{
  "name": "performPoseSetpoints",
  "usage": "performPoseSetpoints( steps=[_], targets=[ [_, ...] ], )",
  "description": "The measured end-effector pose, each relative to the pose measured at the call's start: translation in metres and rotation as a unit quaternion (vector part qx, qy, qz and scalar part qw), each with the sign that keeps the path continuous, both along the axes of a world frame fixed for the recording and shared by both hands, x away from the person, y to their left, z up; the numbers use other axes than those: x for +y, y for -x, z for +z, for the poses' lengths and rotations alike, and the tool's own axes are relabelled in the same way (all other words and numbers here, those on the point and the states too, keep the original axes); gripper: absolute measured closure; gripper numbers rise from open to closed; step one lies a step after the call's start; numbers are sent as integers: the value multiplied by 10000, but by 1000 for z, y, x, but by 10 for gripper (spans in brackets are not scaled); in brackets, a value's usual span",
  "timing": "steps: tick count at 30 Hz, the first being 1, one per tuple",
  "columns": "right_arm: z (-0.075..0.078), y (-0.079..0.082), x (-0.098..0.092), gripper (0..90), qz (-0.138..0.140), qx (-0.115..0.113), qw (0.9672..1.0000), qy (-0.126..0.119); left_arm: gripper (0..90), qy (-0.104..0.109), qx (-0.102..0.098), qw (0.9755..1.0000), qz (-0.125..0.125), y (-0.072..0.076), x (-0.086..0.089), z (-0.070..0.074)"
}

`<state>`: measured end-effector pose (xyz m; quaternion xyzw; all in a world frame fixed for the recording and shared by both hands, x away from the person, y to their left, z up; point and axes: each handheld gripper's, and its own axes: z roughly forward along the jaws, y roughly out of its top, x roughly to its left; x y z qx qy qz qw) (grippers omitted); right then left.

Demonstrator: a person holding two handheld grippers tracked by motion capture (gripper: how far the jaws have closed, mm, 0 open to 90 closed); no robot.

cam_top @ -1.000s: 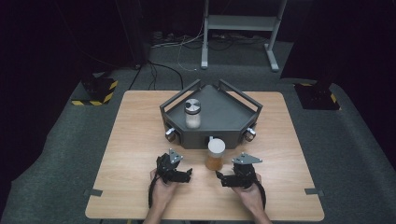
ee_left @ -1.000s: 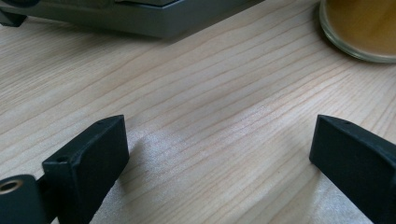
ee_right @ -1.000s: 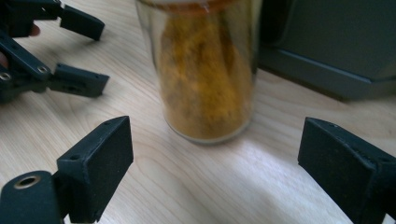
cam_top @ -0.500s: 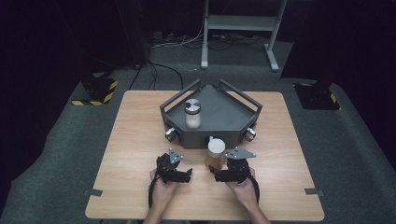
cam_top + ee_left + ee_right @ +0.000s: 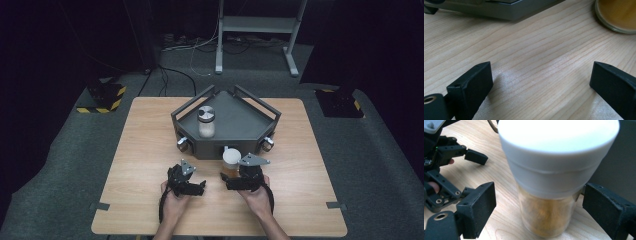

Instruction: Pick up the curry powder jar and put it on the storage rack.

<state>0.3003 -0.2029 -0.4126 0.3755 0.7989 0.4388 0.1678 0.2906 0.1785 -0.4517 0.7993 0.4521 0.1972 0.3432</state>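
While the left gripper (image 5: 196,186) idles with jaws spread over bare table (image 5: 150,150), the upright jar (image 5: 554,195) at frame center stands between the right gripper's (image 5: 536,207) closing, not-yet-touching jaws.

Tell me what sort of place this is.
Probably a lab or studio set up for recording handling tasks: a wooden table on grey carpet amid dark surroundings, a metal stand with loose cables behind it, and floor bases marked with hazard stripes.

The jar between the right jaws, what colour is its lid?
White lid, clearest in the right gripper view.
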Motion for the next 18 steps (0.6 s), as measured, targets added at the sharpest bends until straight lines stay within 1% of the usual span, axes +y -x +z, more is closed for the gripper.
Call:
performPoseSetpoints(
  steps=[4, 7, 11, 14, 18],
  targets=[
    [0, -3, 2, 139, -77, 15, 10000, -55, 46, 0, -1, 10000, 0, 0, 0, 0],
    [1, -4, 6, 156, -140, 12, 9999, -26, 46, 0, 0, 10000, -1, 0, 0, 0],
    [0, -5, 8, 200, -195, -39, 9998, -25, 46, -1, -2, 10000, -1, 0, 0, 0],
    [-1, -5, 10, 223, -206, -72, 9998, 15, 46, 0, -2, 10000, 0, 0, 0, 0],
    [-3, -3, 10, 253, -200, -134, 9997, 7, 47, 0, -3, 10000, 0, 0, 0, 0]
  ],
)
